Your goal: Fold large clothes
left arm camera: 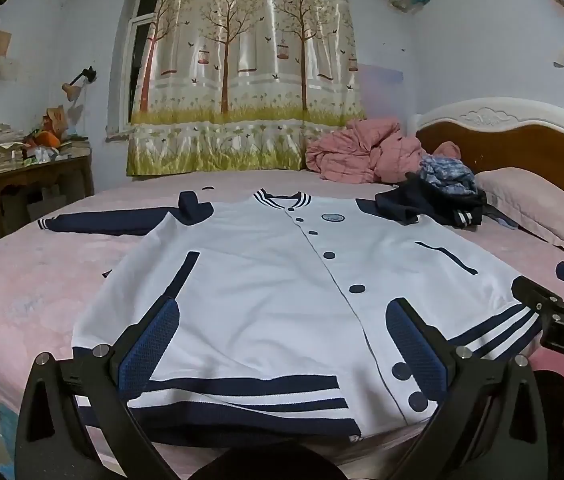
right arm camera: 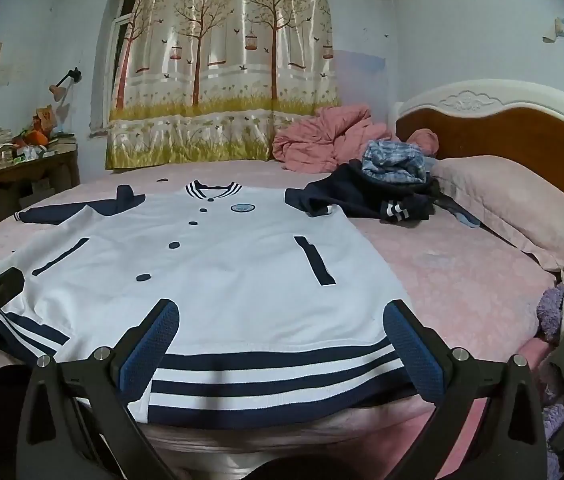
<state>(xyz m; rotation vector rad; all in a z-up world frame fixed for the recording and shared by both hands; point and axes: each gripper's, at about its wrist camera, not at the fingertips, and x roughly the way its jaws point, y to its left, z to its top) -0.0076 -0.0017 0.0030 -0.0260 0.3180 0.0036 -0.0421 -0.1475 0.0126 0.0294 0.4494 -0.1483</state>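
A white baseball jacket (left arm camera: 266, 280) with navy sleeves, navy buttons and a striped hem lies flat, front up, on the pink bed (left arm camera: 22, 280). It also shows in the right wrist view (right arm camera: 222, 272). Its left sleeve (left arm camera: 114, 222) stretches out to the side; its right sleeve (right arm camera: 321, 200) runs toward a clothes pile. My left gripper (left arm camera: 282, 340) is open and empty over the hem's left part. My right gripper (right arm camera: 282, 340) is open and empty over the hem's right part. The right gripper's body shows at the left wrist view's right edge (left arm camera: 561, 316).
A pile of dark and blue clothes (right arm camera: 393, 184) lies by the pink pillow (right arm camera: 513, 208). A crumpled pink quilt (left arm camera: 361, 152) sits at the headboard (left arm camera: 521, 140). A cluttered wooden desk (left arm camera: 34, 176) stands at the left. A purple fuzzy item (right arm camera: 553, 312) lies at the bed's right edge.
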